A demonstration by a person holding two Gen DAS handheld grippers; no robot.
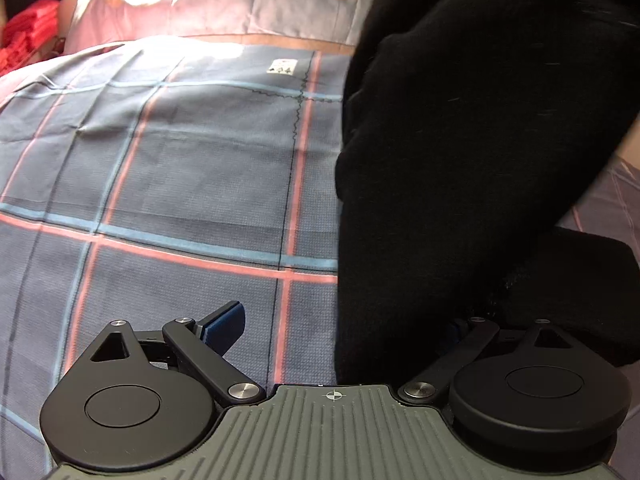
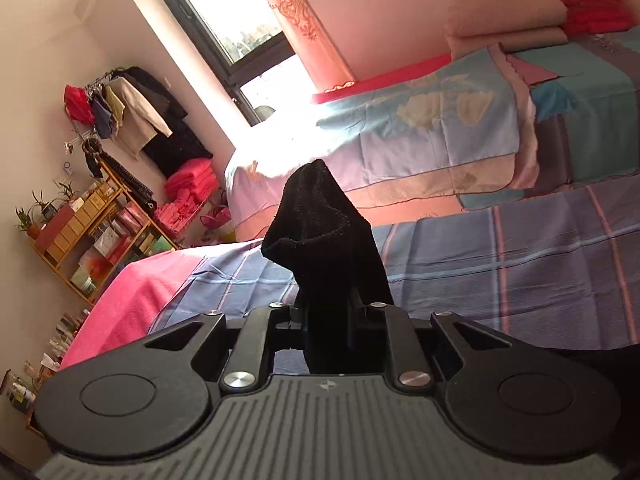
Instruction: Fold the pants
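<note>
Two views from cameras mounted on hand-held grippers, above a bed covered in a blue-grey checked sheet (image 1: 168, 168) with pink and light blue stripes. In the left wrist view, the left gripper (image 1: 344, 330) has its fingers spread wide apart; the blue pad of its left finger (image 1: 224, 326) stands clear over the sheet, while its right finger is mostly hidden behind black cloth, so it is not certain whether anything lies between them. The black pants (image 1: 460, 152) fill the right half of this view, hanging as a thick dark fold from the upper right down to the gripper's near edge, with another dark fold lying just to the right. In the right wrist view, the right gripper (image 2: 328, 320) is closed tightly on a bunch of the same black pants (image 2: 320, 232), which rise from between its fingers to a hemmed peak, held up above the sheet. Beyond, a second bed with a light blue cover (image 2: 440, 120) sits under a bright window (image 2: 232, 12), and at far left a wooden shelf (image 2: 92, 236) and hanging clothes (image 2: 132, 116) stand against the wall.
</note>
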